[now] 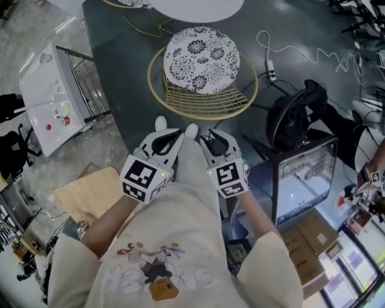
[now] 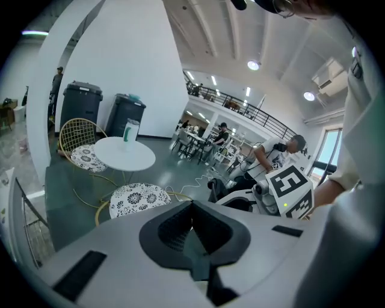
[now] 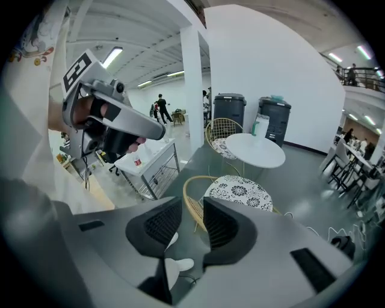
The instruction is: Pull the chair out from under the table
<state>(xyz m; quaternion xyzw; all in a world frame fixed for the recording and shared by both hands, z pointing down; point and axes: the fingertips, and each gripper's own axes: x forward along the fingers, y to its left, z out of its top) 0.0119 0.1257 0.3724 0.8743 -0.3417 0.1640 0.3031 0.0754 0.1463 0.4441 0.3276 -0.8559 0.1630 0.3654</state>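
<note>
The round white table (image 1: pixel 198 7) is at the far edge of your view, and the chair (image 1: pixel 201 60), a gold wire frame with a black-and-white patterned cushion, stands on the dark floor just on the near side of it. Its seat is clear of the tabletop and its curved backrest faces you. A white cart (image 1: pixel 51 96) sits off to your left. A glass-sided box (image 1: pixel 304 174) sits to your right, with a black bag (image 1: pixel 295 114) just beyond it. Your left gripper (image 1: pixel 168 139) and right gripper (image 1: pixel 212 143) are side by side close to your body, well short of the chair and touching nothing. The left one's jaws are pressed together with nothing between them. The right one's jaws stand apart and empty, with only floor and your white shoes (image 1: pixel 161 123) showing through the gap.
</note>
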